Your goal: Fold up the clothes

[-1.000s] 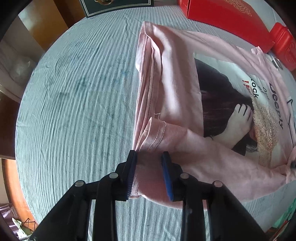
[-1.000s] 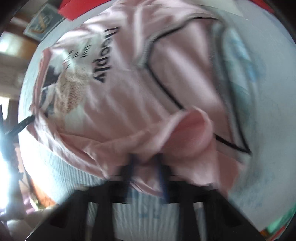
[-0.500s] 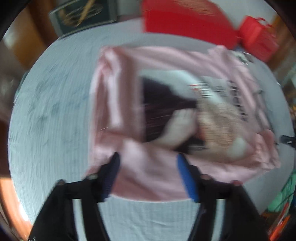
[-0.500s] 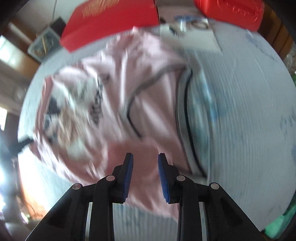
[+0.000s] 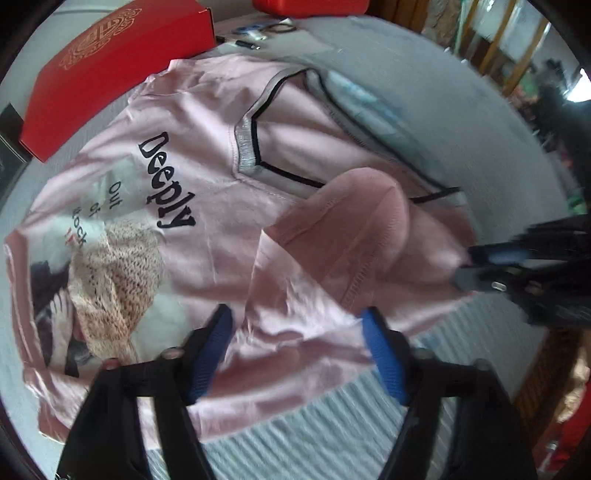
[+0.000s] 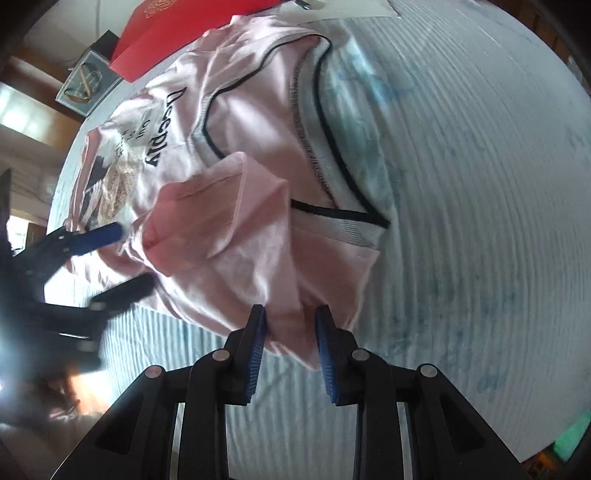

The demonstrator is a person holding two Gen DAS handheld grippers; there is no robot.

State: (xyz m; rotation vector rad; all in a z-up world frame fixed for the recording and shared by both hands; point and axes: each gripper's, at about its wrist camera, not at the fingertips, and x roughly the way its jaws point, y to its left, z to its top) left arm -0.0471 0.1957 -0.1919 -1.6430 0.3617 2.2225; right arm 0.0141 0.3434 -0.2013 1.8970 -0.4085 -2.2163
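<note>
A pink T-shirt (image 5: pixel 207 177) with a "Deeply" print and a photo graphic lies on a pale ribbed cloth. Its near sleeve (image 5: pixel 354 236) is folded over onto the chest. My left gripper (image 5: pixel 295 325) is open, hovering over the shirt's near edge, holding nothing. My right gripper (image 6: pixel 290 317) is narrowly open with the shirt's shoulder corner (image 6: pixel 291 314) bunched between its pads. The shirt also shows in the right wrist view (image 6: pixel 229 96). The right gripper appears in the left wrist view (image 5: pixel 469 266). The left gripper appears in the right wrist view (image 6: pixel 129 254).
A red box (image 5: pixel 110 62) lies beyond the shirt, with another red item (image 5: pixel 306 5) and small tools (image 5: pixel 258 31) at the far edge. A framed picture (image 6: pixel 86 83) lies at the far left. The ribbed cloth (image 6: pixel 480 184) covers the table.
My left gripper let go of the shirt's hem, opened wide and swung over toward the sleeve. My right gripper loosened on the shoulder, and the sleeve now lies folded onto the chest.
</note>
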